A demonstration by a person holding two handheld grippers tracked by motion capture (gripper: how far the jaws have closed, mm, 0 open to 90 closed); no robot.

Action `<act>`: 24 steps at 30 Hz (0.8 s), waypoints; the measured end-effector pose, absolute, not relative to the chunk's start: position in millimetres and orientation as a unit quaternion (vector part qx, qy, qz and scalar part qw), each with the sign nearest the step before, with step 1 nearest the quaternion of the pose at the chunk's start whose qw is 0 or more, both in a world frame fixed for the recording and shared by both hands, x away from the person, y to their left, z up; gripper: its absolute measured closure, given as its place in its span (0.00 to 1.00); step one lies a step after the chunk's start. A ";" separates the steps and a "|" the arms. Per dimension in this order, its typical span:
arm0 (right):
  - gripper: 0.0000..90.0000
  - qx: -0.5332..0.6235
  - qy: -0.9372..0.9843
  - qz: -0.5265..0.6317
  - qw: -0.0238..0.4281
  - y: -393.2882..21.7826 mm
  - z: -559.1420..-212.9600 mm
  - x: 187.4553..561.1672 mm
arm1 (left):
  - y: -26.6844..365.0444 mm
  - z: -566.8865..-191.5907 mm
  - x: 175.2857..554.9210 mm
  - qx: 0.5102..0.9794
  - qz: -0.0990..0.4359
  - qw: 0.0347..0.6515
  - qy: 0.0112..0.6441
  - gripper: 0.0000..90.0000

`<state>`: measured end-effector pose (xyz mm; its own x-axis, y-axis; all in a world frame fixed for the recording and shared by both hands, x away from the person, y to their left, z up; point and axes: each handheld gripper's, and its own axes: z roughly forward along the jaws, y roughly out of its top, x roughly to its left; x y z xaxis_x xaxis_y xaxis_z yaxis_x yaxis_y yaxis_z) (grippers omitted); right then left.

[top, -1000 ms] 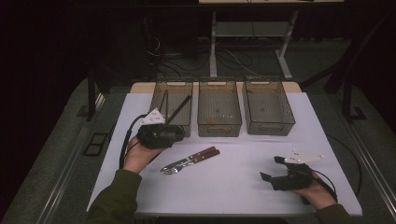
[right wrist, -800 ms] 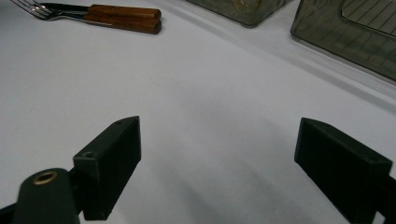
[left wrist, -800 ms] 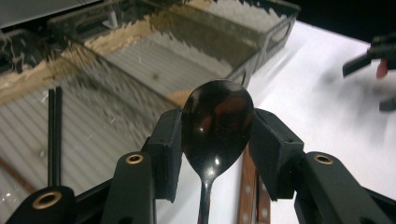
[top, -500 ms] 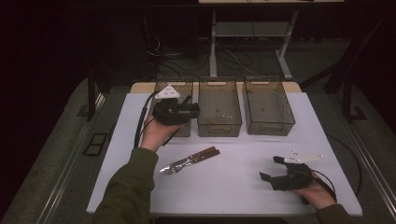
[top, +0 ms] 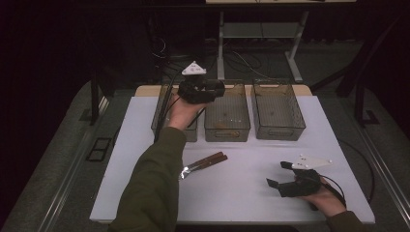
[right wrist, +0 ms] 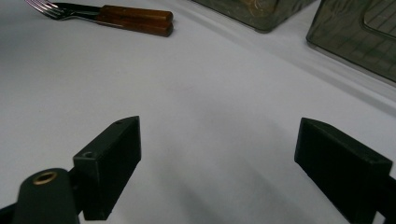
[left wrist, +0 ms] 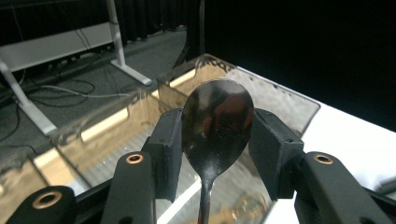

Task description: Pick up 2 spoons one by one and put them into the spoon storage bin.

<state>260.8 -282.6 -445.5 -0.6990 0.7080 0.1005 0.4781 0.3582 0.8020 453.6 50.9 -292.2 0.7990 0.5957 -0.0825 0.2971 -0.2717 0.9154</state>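
— Spoon first: where is it?

— That shiny metal spoon with the rounded bowl (left wrist: 217,122) sits clamped between the two black pads of the left gripper (left wrist: 215,140), bowl up and facing the camera, handle running down out of sight between the jaws.

— And where is that gripper over the table?

— In the high view the left gripper (top: 218,90) is held up above the near rims of the left smoky see-through plastic bin (top: 159,116) and the middle bin of the same kind (top: 227,126), its jaws pointing toward the middle one. The left gripper view looks down past the spoon into a bin.

— What about the other hand?

— Right gripper (top: 275,184) rests on the white table top (top: 241,193) near the front right corner, jaws spread wide with nothing between them; the right gripper view shows bare white surface between its pads (right wrist: 114,158).

— Anything else lying about?

— Two pieces of cutlery with brown wooden handles (top: 205,163) lie side by side, touching, in the middle of the table, one of them a fork (right wrist: 46,8). A third smoky bin (top: 278,130) stands to the right of the other two.
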 end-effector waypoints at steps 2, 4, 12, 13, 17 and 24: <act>0.16 0.360 0.813 0.438 0.131 -281.8 -445.5 262.7 | 41.6 -291.8 458.6 0.784 0.140 0.535 0.282 0.61; 0.16 0.355 0.812 0.444 0.132 -281.4 -445.1 263.9 | 33.3 -291.9 463.7 0.787 0.139 0.533 0.278 0.61; 0.16 0.347 0.805 0.463 0.129 -281.9 -444.1 265.6 | 7.3 -295.2 483.2 0.781 0.129 0.544 0.277 0.61; 0.16 0.344 0.807 0.462 0.129 -282.0 -444.1 265.7 | 5.2 -296.0 486.0 0.782 0.127 0.542 0.279 0.61; 0.16 0.342 0.808 0.463 0.126 -281.3 -443.5 265.2 | -2.7 -306.3 497.7 0.776 0.120 0.546 0.291 0.61; 0.16 0.343 0.806 0.465 0.126 -282.3 -442.4 264.7 | -13.7 -332.0 505.6 0.787 0.115 0.517 0.317 0.61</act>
